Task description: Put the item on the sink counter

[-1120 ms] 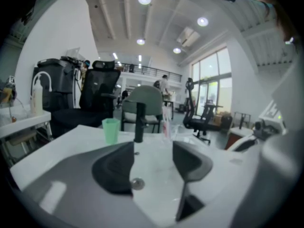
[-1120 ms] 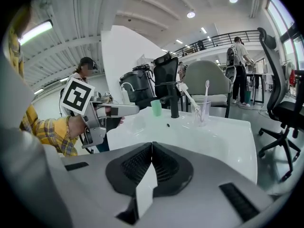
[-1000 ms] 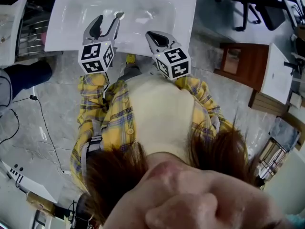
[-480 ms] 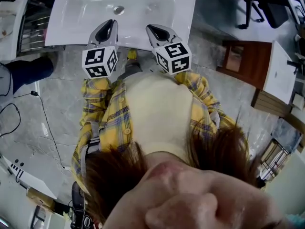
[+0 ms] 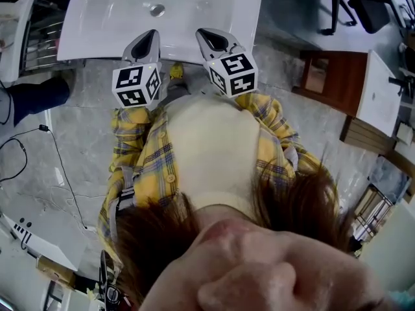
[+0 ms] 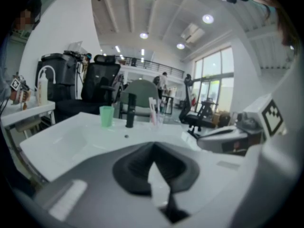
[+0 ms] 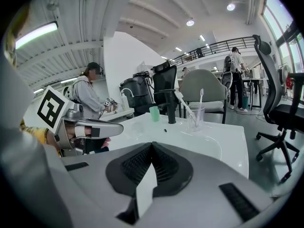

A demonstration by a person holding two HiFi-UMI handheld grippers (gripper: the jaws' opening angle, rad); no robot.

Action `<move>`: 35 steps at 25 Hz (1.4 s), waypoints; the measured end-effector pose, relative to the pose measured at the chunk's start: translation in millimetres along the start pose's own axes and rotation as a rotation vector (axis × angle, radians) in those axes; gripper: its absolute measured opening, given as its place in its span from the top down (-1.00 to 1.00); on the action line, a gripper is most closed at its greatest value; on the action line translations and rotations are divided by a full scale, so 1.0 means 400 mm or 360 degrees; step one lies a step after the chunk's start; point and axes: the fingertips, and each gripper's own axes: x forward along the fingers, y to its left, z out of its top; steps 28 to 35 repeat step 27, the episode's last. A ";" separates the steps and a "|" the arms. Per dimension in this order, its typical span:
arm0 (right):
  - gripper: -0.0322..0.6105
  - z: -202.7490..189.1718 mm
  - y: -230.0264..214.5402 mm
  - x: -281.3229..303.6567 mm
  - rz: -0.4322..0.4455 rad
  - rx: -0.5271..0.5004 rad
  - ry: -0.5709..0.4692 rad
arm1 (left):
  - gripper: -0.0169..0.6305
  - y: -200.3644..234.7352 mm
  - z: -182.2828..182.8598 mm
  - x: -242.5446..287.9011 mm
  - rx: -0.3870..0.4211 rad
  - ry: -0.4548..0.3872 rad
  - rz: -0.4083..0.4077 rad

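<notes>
The white sink counter (image 5: 84, 37) lies ahead of me, its basin drain (image 5: 156, 9) in the middle. At its back stand a green cup (image 6: 106, 116), a black faucet (image 6: 129, 110) and a clear glass with toothbrushes (image 7: 196, 114). My left gripper (image 5: 150, 34) hangs over the counter's front edge, its jaws shut with nothing between them. Beside it on the right, my right gripper (image 5: 206, 33) is also shut and holds nothing. Each gripper shows in the other's view: the right gripper (image 6: 223, 139) and the left gripper (image 7: 90, 127).
A black office chair (image 7: 280, 103) stands right of the sink, and a wooden table (image 5: 331, 83) stands further right. Cables (image 5: 58, 167) trail over the grey floor at the left. A person (image 7: 90, 96) stands at another counter behind the sink's left side.
The left gripper's jaws have gone from open to shut, and it has drawn back from over the basin to the front edge. The right gripper stayed shut and shifted only slightly.
</notes>
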 end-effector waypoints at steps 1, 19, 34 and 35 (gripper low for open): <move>0.86 0.000 0.000 -0.002 -0.0002 -0.0005 0.0000 | 0.92 -0.005 -0.004 0.000 0.0000 0.0008 -0.0004; 0.86 0.003 -0.015 -0.016 -0.0067 0.0012 -0.0011 | 0.92 -0.052 -0.025 0.031 0.0026 0.0064 -0.0117; 0.86 0.010 -0.044 -0.013 -0.0094 0.0018 -0.0022 | 0.92 -0.064 -0.019 0.063 0.0036 0.0077 -0.0161; 0.86 0.010 -0.044 -0.013 -0.0094 0.0018 -0.0022 | 0.92 -0.064 -0.019 0.063 0.0036 0.0077 -0.0161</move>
